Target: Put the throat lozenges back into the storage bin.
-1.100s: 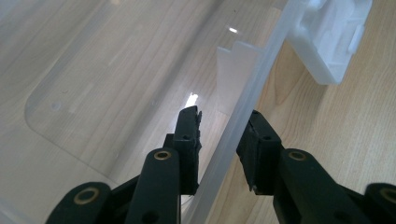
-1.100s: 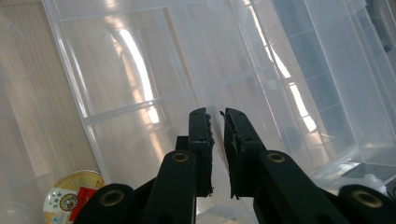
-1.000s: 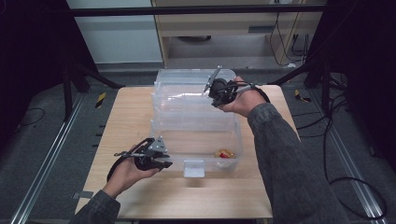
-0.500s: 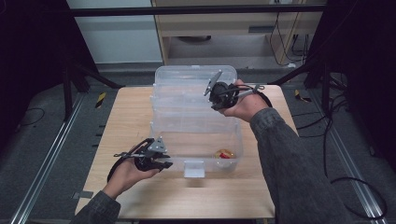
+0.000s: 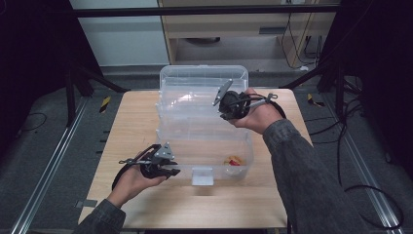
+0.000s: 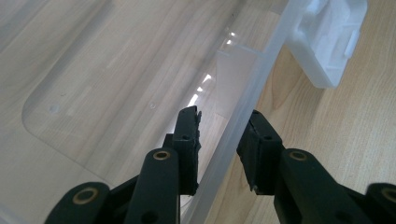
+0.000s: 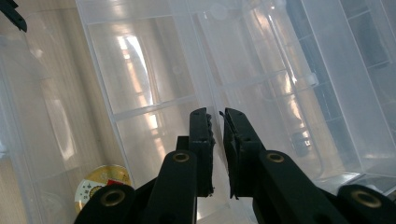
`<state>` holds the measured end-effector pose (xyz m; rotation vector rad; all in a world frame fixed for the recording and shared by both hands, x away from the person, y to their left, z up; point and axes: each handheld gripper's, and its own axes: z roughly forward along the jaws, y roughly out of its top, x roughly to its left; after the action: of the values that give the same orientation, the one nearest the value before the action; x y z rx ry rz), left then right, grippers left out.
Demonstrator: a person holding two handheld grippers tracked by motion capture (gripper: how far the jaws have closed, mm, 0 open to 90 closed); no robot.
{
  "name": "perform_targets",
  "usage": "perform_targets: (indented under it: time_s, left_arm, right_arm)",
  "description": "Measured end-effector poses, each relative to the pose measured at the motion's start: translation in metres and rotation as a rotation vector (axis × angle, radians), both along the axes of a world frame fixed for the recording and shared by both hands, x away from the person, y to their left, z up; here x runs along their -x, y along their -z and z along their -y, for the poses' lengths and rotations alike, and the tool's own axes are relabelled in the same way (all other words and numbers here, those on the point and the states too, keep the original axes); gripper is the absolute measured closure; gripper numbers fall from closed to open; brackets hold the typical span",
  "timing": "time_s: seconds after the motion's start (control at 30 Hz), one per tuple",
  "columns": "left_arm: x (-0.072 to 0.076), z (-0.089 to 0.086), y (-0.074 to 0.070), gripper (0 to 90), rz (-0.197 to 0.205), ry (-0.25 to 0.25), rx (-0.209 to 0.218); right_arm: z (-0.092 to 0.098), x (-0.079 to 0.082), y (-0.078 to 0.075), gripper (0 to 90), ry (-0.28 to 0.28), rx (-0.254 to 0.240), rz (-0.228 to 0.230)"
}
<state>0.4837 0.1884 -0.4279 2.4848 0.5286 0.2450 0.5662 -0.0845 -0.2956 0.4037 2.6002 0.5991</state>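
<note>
Dark room all round, black frames and cables on grey floor; at centre, pale wooden table (image 5: 131, 122) under clear plastic storage box (image 5: 204, 70), lid thrown back toward the far side, tiered trays fanned out above the bottom tub

At the tub's front wall (image 6: 243, 107), just to the left of the white plastic latch (image 5: 202, 175) in the high view: left gripper (image 5: 176, 171), held low in the person's left hand (image 5: 139, 178). From the left gripper view (image 6: 222, 121): stands with jaws partly open, one jaw inside the tub and one outside, the wall running up between them; outer pad right against the rim, inner pad very close to it. Cannot tell whether the pads actually press on the wall. Latch (image 6: 327, 37) farther along the same wall, apart from the jaws

Over the upper clear tray (image 5: 190, 105), toward the box's far right: right gripper (image 5: 225, 113), carried in the person's right hand (image 5: 258, 114), grey sleeve trailing back to the near edge. From the right gripper view (image 7: 217, 114): jaws drawn almost together, only a slit left, pinching a thin clear edge of the tray (image 7: 154, 109), whose divider ribs run away beyond the tips

Down in the bottom tub, near its front right corner: small round yellow-and-red thing (image 5: 234, 161), well apart from both grippers; seen again through the clear plastic, low and left of the right jaws (image 7: 100, 186). Too blurred to say what kind of thing it is
</note>
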Motion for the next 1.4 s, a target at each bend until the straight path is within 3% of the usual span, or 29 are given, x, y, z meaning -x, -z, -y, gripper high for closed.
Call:
perform_targets:
  time_s: [0.8,1.1,1.4]
  left_arm:
    - [0.003,0.002,-0.001,66.8,0.022,-0.017,-0.006]
    - [0.003,0.004,0.000,67.2,0.023,-0.028,0.008]
    - [0.003,0.003,0.000,67.1,0.027,-0.022,0.022]
  right_arm:
    - [0.000,0.015,0.002,81.6,0.004,-0.005,0.020]
    - [-0.002,0.006,0.001,81.1,0.002,0.013,0.010]
    - [0.000,0.016,0.002,81.3,0.000,0.000,0.018]
